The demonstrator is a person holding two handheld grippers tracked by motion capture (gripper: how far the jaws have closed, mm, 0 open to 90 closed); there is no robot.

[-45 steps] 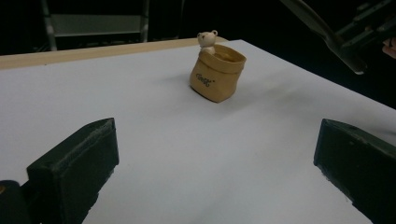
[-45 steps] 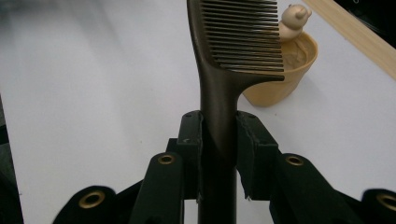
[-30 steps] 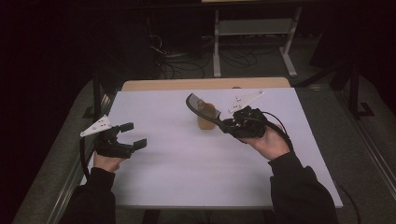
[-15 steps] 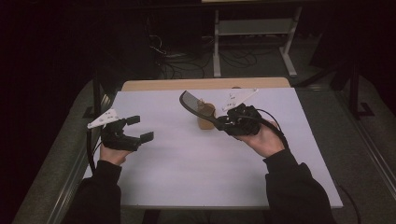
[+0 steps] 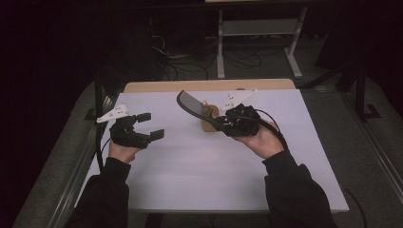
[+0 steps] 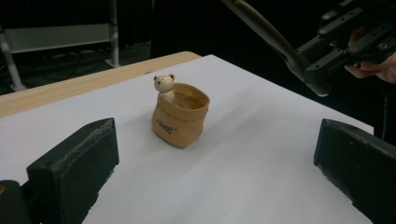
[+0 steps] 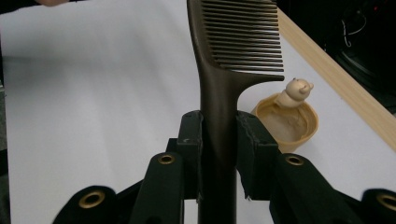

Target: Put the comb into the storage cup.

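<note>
Overhead plus two jaw-level close-ups

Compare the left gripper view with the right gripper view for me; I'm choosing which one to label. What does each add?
Left gripper view: the bear pot's outer wall with small lettering, and the open left gripper.
Right gripper view: the comb's teeth, its handle clamped in the right gripper, and the pot's inside.
Both: pot, bear figure, comb, white table with its wooden edge.

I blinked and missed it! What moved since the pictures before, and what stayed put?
The left gripper, jaws open and empty, moved up the high view and a bit toward the middle. The right gripper tipped the comb it clamps slightly toward the left. The bear pot stayed put on the table.
</note>
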